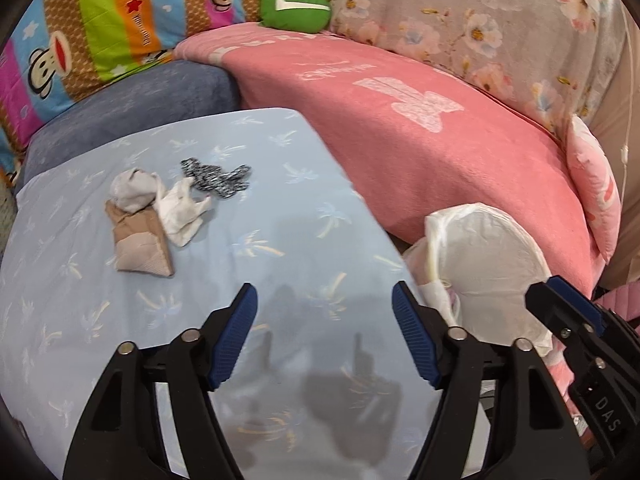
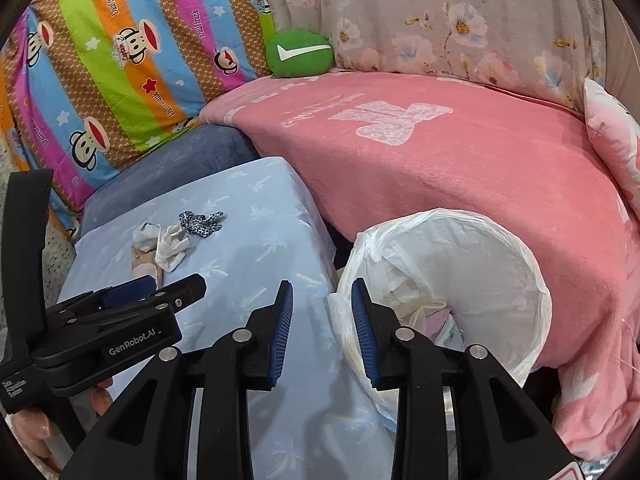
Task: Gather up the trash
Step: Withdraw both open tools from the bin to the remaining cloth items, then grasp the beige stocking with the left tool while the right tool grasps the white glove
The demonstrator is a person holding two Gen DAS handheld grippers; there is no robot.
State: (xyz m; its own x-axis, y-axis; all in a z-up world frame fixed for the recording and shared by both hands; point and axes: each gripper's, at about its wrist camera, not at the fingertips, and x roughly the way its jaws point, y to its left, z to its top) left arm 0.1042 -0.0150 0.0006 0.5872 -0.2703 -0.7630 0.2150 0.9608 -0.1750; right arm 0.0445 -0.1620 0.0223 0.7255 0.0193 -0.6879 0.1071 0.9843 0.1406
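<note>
Your left gripper [image 1: 324,332] has its blue-padded jaws spread wide with nothing between them, hovering above the pale blue palm-print cushion [image 1: 280,208]. Your right gripper [image 2: 322,332] stands at a narrower gap, also empty; part of the white liner's edge shows behind that gap, but the pads do not press on it.

The trash lies in a small cluster on the far left part of the cushion, well ahead of both grippers. It is made up of a crumpled white tissue wad [image 1: 134,190], a second crumpled white tissue [image 1: 182,212] touching it, a flattened tan paper scrap [image 1: 140,244] partly under the first wad, and a black-and-white speckled scrap [image 1: 218,178] just beyond them.

All four look very light and soft, likely to collapse under the pads rather than resist. Pinch each tissue across its bulkiest fold. The tan paper lies flat, so it may be easier to catch at a raised edge. The soft cushion will give beneath you, so expect to pinch cover fabric if you press deep.

To the right, just beside the cushion, stands the bin with a white plastic liner [image 2: 460,248], mouth open. Behind it lie a pink blanket [image 2: 460,160], a green round cushion [image 2: 300,54] and a striped monkey-print quilt [image 2: 120,72].
</note>
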